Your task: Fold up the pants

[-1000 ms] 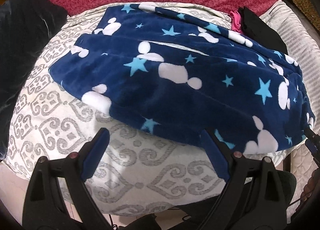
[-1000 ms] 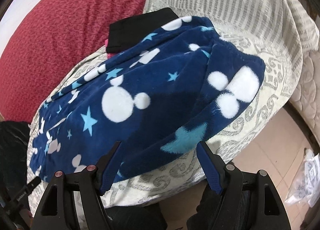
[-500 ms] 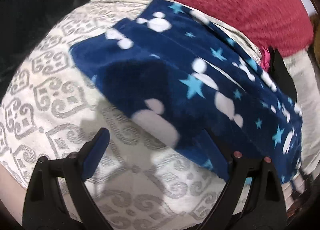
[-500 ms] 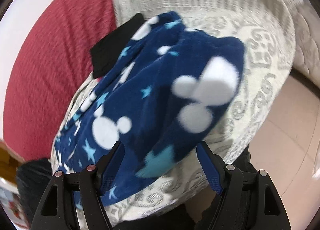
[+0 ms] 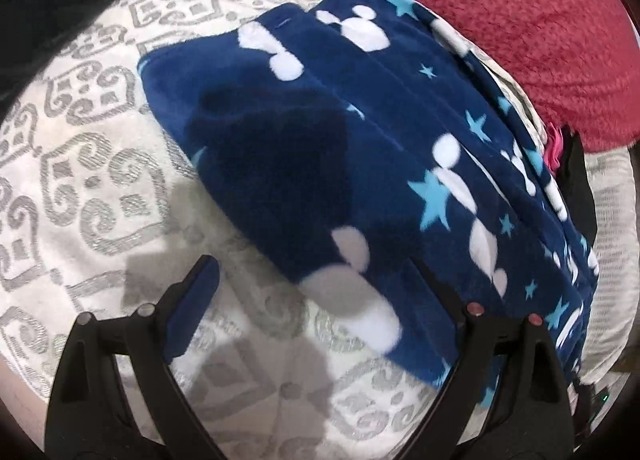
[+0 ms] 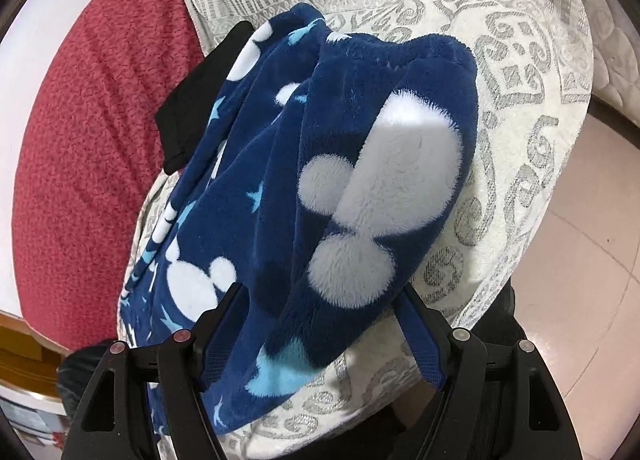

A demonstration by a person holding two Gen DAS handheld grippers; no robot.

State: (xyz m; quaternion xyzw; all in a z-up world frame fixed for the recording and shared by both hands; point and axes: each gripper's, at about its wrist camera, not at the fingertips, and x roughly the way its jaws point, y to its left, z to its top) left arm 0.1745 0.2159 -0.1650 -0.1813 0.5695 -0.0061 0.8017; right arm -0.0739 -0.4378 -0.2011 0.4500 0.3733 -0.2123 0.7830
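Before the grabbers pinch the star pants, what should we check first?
1. Left gripper open: ok.
2. Right gripper open: ok.
3. Pants edge between the right gripper's fingers: ok.
4. Pants edge between the left gripper's fingers: ok, one corner only.
5. Pants lying flat on the patterned cover: not ok, bunched at the right end.
6. Black cloth clear of the pants: not ok, tucked underneath.

Pants [image 5: 360, 148] on cushion [image 5: 100, 164], blanket [image 5: 520, 20] behind

Soft indoor light, fisheye-warped, slightly blurred.
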